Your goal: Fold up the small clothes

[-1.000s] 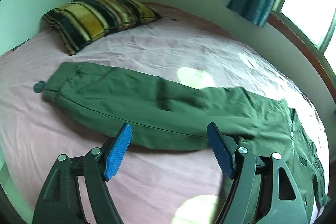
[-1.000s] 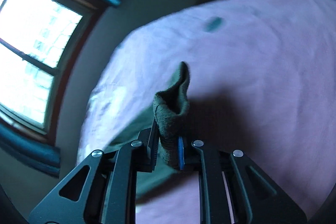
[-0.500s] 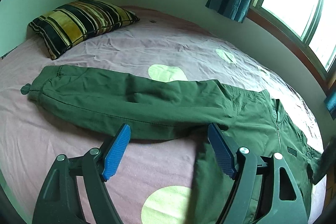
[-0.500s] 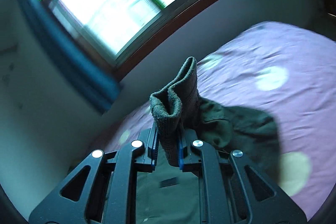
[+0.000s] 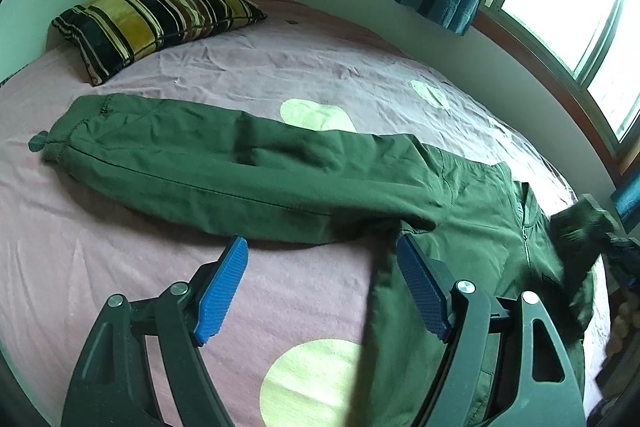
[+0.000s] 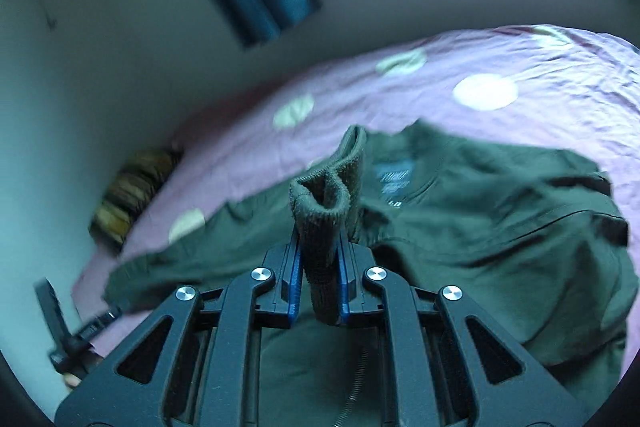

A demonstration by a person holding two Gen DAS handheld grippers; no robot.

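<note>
free: pink sheet (image 5: pixel 120 267) nearside | blocked: jacket (image 5: pixel 240 167), pillow (image 5: pixel 152 19)

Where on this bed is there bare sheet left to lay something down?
Bare pink sheet lies in front of the green jacket's spread sleeve, by the open left gripper, and behind it up to the striped pillow. The window side is crowded: jacket body and the right gripper clamping a ribbed cuff.

Green jacket (image 5: pixel 256 167), pink pale-spotted sheet (image 5: pixel 100 267), yellow-black striped pillow (image 5: pixel 152 15).
</note>
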